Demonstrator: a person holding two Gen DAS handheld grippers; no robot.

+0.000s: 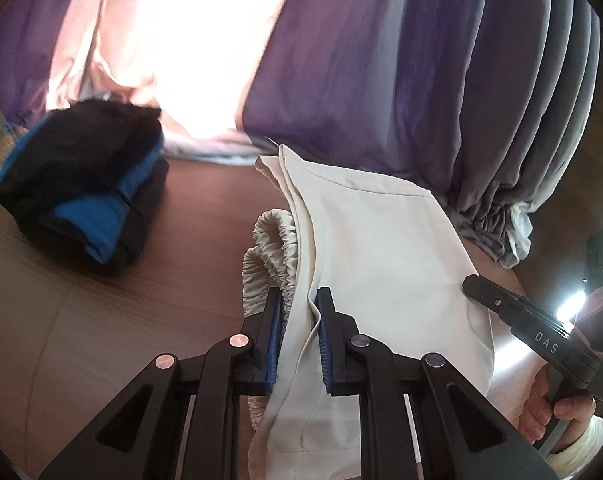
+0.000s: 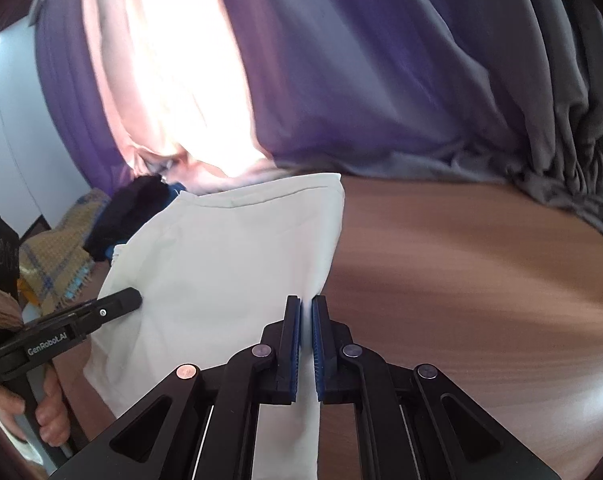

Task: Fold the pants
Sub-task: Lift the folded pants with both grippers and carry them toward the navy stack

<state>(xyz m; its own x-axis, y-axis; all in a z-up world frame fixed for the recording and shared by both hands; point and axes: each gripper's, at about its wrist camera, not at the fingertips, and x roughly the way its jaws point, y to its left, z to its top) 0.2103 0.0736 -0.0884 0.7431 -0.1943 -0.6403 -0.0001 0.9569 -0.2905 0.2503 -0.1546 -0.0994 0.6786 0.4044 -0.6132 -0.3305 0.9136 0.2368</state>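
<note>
Both grippers hold the cream pants (image 1: 365, 240). The left gripper (image 1: 299, 300) is nearly closed, its blue pads pinching a bunched fold beside the gathered elastic waistband (image 1: 269, 248). The right gripper (image 2: 306, 308) is clamped almost flat on the cloth's right edge. From the grippers the pants run away lengthwise toward the purple curtain (image 1: 361, 72), their far end seemingly resting on the wooden tabletop (image 2: 461, 260). Farther left sits a pile of black and blue clothes (image 1: 85, 184).
</note>
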